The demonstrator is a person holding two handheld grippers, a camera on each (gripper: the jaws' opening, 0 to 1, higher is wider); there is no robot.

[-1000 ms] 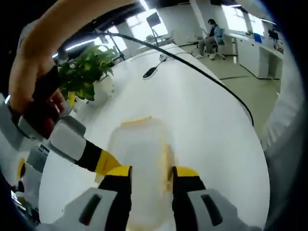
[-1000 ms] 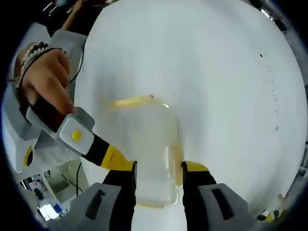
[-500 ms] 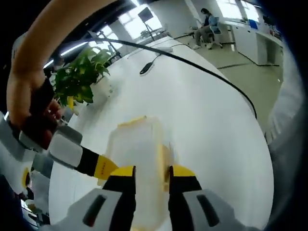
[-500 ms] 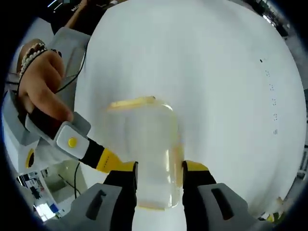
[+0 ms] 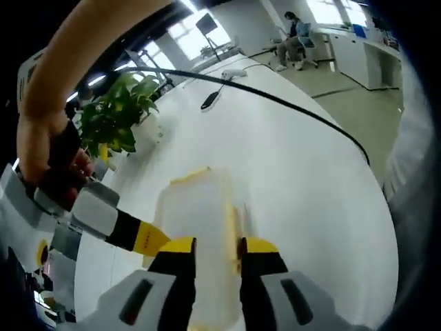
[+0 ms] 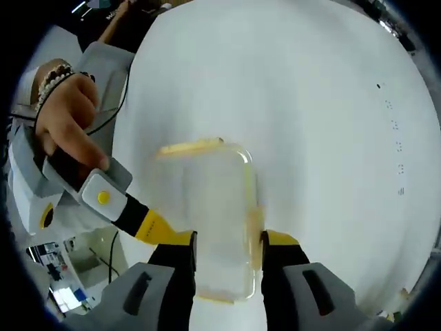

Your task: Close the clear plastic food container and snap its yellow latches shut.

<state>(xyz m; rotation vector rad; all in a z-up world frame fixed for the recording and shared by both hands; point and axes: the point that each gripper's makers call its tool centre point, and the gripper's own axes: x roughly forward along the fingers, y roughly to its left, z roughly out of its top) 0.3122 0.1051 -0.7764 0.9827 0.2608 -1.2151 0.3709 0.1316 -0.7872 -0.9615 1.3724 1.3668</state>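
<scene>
Left gripper view first: left gripper (image 5: pixel 216 247) jaws pinch near end of clear container (image 5: pixel 198 227) on white table (image 5: pixel 303 186); other gripper enters from left; plant (image 5: pixel 117 114) behind. Right gripper view: right gripper (image 6: pixel 227 243) jaws spread wider, straddling container (image 6: pixel 210 214) w/ yellow latch (image 6: pixel 185 147) at far end; whether touching, can't tell.

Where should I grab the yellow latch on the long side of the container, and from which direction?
Take the yellow latch by its free outer edge along the container wall, probably coming from outside that long side and pressing inward. It sits as a thin strip flat against the wall, beside the right hand-held gripper. Whether it is already snapped cannot be told.
</scene>
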